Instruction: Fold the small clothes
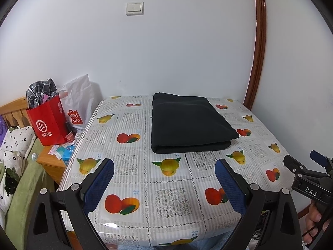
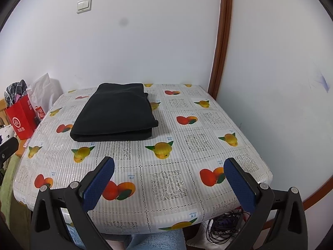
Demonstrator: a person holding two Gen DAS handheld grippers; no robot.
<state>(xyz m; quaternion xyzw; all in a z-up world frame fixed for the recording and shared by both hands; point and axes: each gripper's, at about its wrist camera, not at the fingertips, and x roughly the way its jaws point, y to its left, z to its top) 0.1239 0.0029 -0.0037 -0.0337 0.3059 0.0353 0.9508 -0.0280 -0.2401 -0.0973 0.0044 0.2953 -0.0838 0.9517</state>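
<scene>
**Fold looks done, tongs backed off**

Black garment (image 1: 190, 123) lies in a neat stacked rectangle on the surface (image 1: 145, 187), folded edge toward the cameras. Layers line up and no loose sleeve or hem shows. My read: folding is complete, or at most one more halving is left. No other clothes to fold visible on the fruit-print cloth.

Left tongs (image 1: 164, 184) spread wide, empty, low in frame. Right tongs (image 2: 169, 182) likewise wide and empty. Garment sits mid-frame, above and beyond both sets, well apart from the pads, no contact.
</scene>
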